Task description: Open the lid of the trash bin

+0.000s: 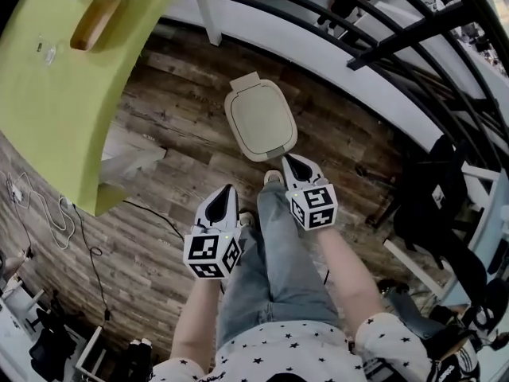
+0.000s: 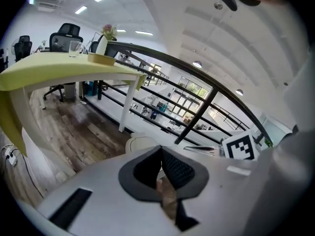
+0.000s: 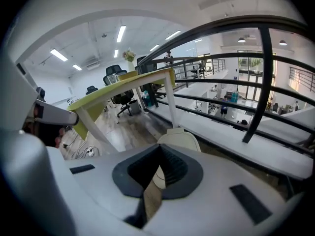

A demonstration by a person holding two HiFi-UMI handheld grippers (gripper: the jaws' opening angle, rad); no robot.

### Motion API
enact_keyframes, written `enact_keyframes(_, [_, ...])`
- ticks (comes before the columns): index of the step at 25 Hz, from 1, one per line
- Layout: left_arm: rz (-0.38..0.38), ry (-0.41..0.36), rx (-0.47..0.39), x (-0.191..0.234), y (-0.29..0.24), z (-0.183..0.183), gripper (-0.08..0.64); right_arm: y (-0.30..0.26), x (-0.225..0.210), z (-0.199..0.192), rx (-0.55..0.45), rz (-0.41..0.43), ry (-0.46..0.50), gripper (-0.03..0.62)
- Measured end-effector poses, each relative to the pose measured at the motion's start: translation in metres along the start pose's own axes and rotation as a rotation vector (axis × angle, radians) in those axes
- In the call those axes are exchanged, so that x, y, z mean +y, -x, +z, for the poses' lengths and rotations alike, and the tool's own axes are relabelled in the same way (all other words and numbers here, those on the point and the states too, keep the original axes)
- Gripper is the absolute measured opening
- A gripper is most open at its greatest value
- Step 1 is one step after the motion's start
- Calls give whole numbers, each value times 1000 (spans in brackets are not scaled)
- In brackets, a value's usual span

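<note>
A cream trash bin (image 1: 260, 120) with a rounded lid stands on the wood floor just ahead of the person's feet, and the lid lies flat and closed. It also shows as the bin (image 2: 140, 142) and the bin (image 3: 179, 139) beyond the jaw tips in the two gripper views. My left gripper (image 1: 231, 189) hovers near the bin's near-left side, above the person's left leg, with its jaws together and nothing between them. My right gripper (image 1: 290, 159) hangs close over the bin's near edge, also shut and empty. Neither touches the bin. The jaw tips meet in the left gripper (image 2: 160, 149) and the right gripper (image 3: 158, 147).
A yellow-green table (image 1: 64, 78) with a wooden tray (image 1: 95, 21) overhangs the left, and its white leg (image 1: 205, 6) stands behind the bin. A black railing (image 1: 382, 30) runs along the far right. Cables (image 1: 48, 213) lie on the floor at left, and a dark chair (image 1: 433, 205) is at right.
</note>
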State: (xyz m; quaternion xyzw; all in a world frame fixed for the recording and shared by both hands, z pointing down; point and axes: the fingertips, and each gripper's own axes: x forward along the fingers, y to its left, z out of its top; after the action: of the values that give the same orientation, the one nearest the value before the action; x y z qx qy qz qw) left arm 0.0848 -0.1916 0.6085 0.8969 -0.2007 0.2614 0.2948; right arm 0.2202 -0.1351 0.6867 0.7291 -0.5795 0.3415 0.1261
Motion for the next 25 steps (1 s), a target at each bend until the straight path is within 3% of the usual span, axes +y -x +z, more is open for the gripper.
enact_keyframes(25, [27,62,100,35,-53,-64,12,-117,-47,-158,338,2,71,-6])
